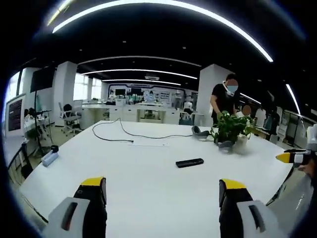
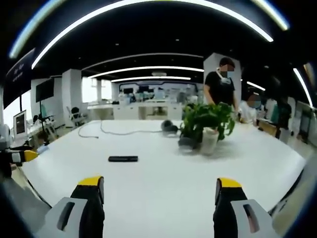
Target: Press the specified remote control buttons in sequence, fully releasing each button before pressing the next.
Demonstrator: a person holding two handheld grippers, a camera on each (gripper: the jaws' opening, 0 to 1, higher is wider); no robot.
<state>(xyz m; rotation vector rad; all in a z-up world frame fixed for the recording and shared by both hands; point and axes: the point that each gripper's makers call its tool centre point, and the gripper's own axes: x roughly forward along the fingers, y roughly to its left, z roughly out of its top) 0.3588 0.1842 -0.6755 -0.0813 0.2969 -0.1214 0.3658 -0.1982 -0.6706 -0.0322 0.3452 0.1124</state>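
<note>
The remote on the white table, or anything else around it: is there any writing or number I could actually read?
None can be read.
The remote is a plain dark bar, any button marks too small.
The dark wall board at the left gripper view's left edge has pale lines, too blurred.

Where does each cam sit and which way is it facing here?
Left gripper view: rides the left gripper, low over the white table, facing the remote ahead, slightly right; own open jaws at the bottom, right gripper's yellow tip at the right edge.
Right gripper view: rides the right gripper, facing across the table with the remote ahead-left and potted plant ahead-right; own open jaws at the bottom.
Shared: table, remote, plant, black cable, standing person.
</note>
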